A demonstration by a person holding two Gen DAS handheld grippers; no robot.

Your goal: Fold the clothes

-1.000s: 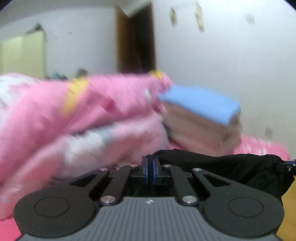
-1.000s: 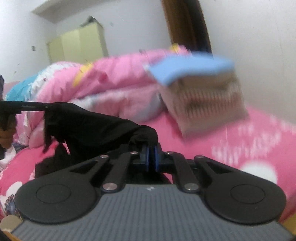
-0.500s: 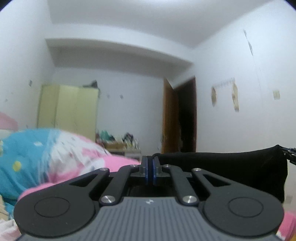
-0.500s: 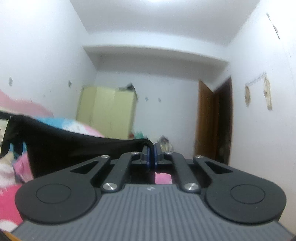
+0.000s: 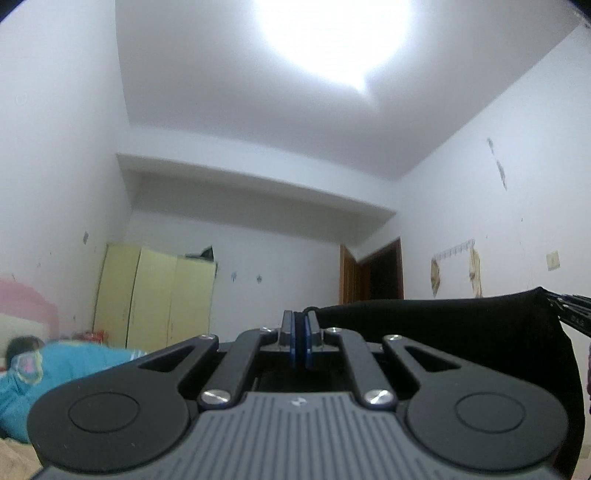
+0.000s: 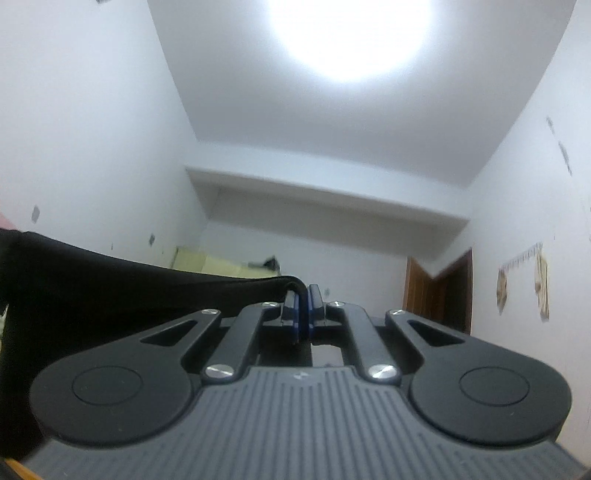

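Left hand-held gripper (image 5: 299, 341): tilted up toward the ceiling, jaws pressed together on the top edge of the black garment (image 5: 461, 332), which runs off to the right from the pads.
Right hand-held gripper (image 6: 303, 314): also angled upward, jaws clamped on the other end of the same hem; its tip shows at the far right edge of the left wrist view.
Black garment: held up in the air between the two grippers, top edge pulled nearly taut from one to the other, the rest hanging below; in the right wrist view it fills the lower left (image 6: 92, 295).
Wardrobe (image 5: 155, 299): pale yellow, against the far wall, something dark lying on top of it.
Door (image 5: 373, 273): brown, standing open at the far right corner.
Bedding (image 5: 55, 373): blue, bunched low at the left, with a pink headboard (image 5: 29, 306) behind it.
Ceiling light (image 5: 328, 33): very bright, washing out the ceiling above both grippers.
Right wall: a row of hooks (image 5: 454, 251) with two small pale items hanging from it.
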